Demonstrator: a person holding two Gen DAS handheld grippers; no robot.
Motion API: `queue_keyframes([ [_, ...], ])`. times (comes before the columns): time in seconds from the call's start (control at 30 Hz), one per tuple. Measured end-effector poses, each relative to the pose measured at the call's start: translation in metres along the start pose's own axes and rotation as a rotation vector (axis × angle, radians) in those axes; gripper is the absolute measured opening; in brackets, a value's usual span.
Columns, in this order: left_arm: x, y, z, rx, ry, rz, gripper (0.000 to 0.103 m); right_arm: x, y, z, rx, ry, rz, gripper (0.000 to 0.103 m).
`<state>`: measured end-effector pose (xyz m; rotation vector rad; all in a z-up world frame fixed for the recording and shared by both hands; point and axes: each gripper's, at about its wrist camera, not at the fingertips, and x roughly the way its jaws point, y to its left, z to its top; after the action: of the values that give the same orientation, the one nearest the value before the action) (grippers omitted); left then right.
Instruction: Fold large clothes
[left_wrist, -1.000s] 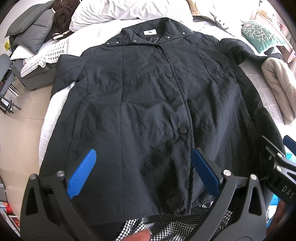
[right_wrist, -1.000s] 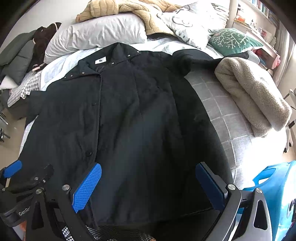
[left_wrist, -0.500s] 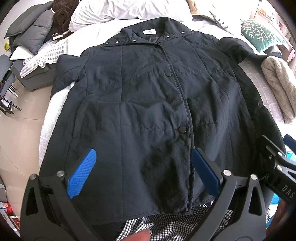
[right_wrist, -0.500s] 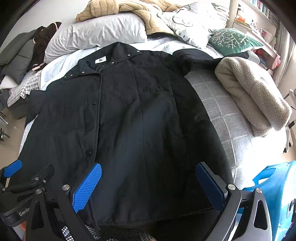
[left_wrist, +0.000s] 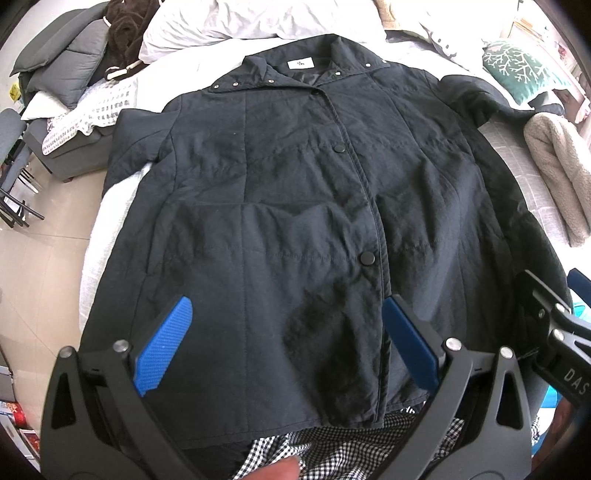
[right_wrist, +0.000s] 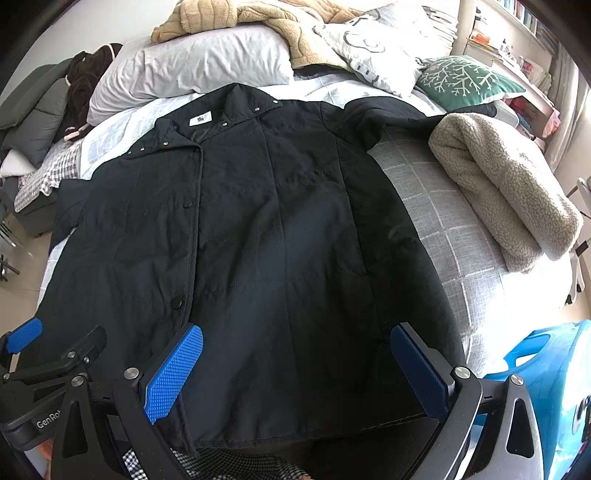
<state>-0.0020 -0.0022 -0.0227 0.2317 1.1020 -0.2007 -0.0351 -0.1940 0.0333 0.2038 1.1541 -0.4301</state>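
A large black buttoned coat (left_wrist: 295, 206) lies flat and face up on the bed, collar far, hem near me; it also shows in the right wrist view (right_wrist: 258, 251). Its right sleeve (right_wrist: 391, 118) stretches out toward the pillows. My left gripper (left_wrist: 284, 339) is open and empty above the hem's left half. My right gripper (right_wrist: 295, 369) is open and empty above the hem's right half. Neither touches the coat. The right gripper's body (left_wrist: 554, 332) shows at the left wrist view's right edge.
A beige fleece blanket (right_wrist: 509, 192) lies on the grey checked bedcover (right_wrist: 443, 229) to the right. Pillows (right_wrist: 192, 70) and a green cushion (right_wrist: 465, 81) line the far end. A blue plastic bin (right_wrist: 546, 376) stands at near right. A grey sofa (left_wrist: 62, 85) is at left.
Both grippers have stayed open with only a slight shift over the hem. The coat has not moved.
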Motion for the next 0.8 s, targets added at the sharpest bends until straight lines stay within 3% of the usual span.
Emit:
queue_keyframes([
  [0.63,0.009,0.003,0.012,-0.009,-0.011,-0.006,0.102,0.013,0.007,0.011,-0.033,0.004,0.004,0.103],
  [0.8,0.024,0.007,0.039,0.050,0.016,-0.088,0.102,0.023,0.013,0.036,-0.107,-0.013,0.019,0.103],
])
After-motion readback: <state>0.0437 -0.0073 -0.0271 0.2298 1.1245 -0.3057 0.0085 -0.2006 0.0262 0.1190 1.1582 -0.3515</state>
